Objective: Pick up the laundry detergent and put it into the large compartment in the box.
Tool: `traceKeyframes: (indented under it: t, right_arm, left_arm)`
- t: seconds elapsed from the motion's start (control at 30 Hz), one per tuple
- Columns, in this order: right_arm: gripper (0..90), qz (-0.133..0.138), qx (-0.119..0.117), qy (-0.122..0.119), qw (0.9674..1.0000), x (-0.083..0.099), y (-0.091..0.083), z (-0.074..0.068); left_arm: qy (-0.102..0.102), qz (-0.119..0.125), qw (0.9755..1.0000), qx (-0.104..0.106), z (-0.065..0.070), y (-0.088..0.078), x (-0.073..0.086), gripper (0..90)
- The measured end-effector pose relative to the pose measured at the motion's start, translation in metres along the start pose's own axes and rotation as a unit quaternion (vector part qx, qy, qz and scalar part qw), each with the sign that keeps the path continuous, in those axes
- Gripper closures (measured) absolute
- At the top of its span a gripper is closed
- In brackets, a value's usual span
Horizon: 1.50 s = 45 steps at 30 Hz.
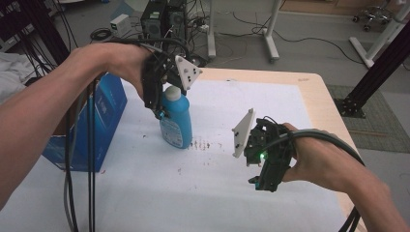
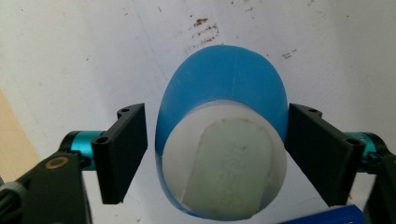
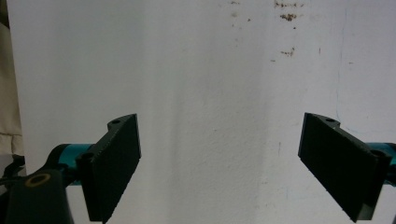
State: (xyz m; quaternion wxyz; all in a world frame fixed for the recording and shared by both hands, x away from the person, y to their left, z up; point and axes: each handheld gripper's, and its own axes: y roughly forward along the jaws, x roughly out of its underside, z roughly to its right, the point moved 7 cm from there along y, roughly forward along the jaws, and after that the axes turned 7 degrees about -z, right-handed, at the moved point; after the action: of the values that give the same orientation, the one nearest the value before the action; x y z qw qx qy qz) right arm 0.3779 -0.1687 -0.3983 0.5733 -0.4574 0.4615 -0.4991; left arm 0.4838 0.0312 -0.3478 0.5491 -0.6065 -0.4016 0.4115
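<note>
The blue bottle stands upright on the white sheet of the bench, a little to 10 o'clock of the sheet's middle, just beside the blue box that lies at its 9 o'clock. Its long axis runs straight up, white cap on top.

The left claw comes down on it from above, so the bottle lies dead ahead of the claw. In the left gripper view the cap and blue shoulder sit squarely between the two black jaws. The right-hand jaw looks to be at the bottle's side; a slim gap shows at the left-hand one. I read the claw as released: astride the bottle, not clenched.

The right claw hangs well apart at the bottle's 4 o'clock, spread wide over bare white sheet, grasping nothing.

The left hand is plainly nearer. The grip likely turns on the jaws meeting the bottle's shoulders evenly, without tipping it.
</note>
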Motion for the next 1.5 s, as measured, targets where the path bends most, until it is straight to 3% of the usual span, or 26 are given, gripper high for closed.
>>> traceKeyframes:
  t: [0.23, 0.53, 0.57, 0.73, 0.9, 1.0, 1.03, 1.07, 1.1, 1.5]
  right_arm:
    - [12.2, 0.002, -0.003, 0.011, 0.9999, -0.0010, -0.0001, -0.0018]
    - [12.2, -0.002, 0.000, -0.006, 1.0000, -0.0004, 0.0011, 0.0018]
    - [12.2, 0.003, -0.006, 0.007, 1.0000, -0.0016, 0.0012, -0.0007]
    - [12.2, 0.001, -0.005, 0.008, 1.0000, -0.0015, 0.0013, -0.0001]
    - [12.2, -0.003, 0.002, -0.006, 1.0000, -0.0001, 0.0018, 0.0033]
    - [12.2, 0.002, -0.004, 0.011, 0.9999, -0.0005, 0.0014, 0.0009]
    - [12.2, -0.002, -0.002, 0.002, 1.0000, 0.0002, 0.0013, 0.0026]
    - [12.2, 0.003, -0.007, 0.011, 0.9999, -0.0010, 0.0017, 0.0007]
    - [12.2, -0.001, -0.001, 0.002, 1.0000, -0.0002, 0.0016, 0.0028]
    - [12.2, 0.000, -0.003, 0.009, 1.0000, -0.0011, 0.0014, 0.0012]
  left_arm:
    - [-0.003, -0.002, 1.0000, 0.001, 0.0001, 0.0007, 0.0010, 24.7]
    - [-0.004, -0.003, 1.0000, 0.003, 0.0007, -0.0001, 0.0030, 26.5]
    - [-0.002, -0.003, 1.0000, 0.002, 0.0002, 0.0001, 0.0031, 26.5]
    - [0.001, -0.007, 1.0000, 0.005, 0.0001, 0.0012, 0.0022, 28.3]
    - [0.004, -0.008, 0.9999, 0.008, 0.0002, 0.0015, 0.0019, 31.2]
    - [0.001, -0.003, 1.0000, 0.004, -0.0004, -0.0001, 0.0019, 31.2]
    - [0.002, -0.002, 1.0000, 0.005, -0.0003, -0.0002, 0.0016, 31.2]
    - [0.002, -0.002, 1.0000, 0.007, 0.0000, -0.0004, 0.0017, 32.0]
    - [0.003, -0.002, 1.0000, 0.007, 0.0002, -0.0003, 0.0015, 33.3]
    - [-0.007, -0.003, 0.9999, 0.007, 0.0000, -0.0008, 0.0011, 36.6]
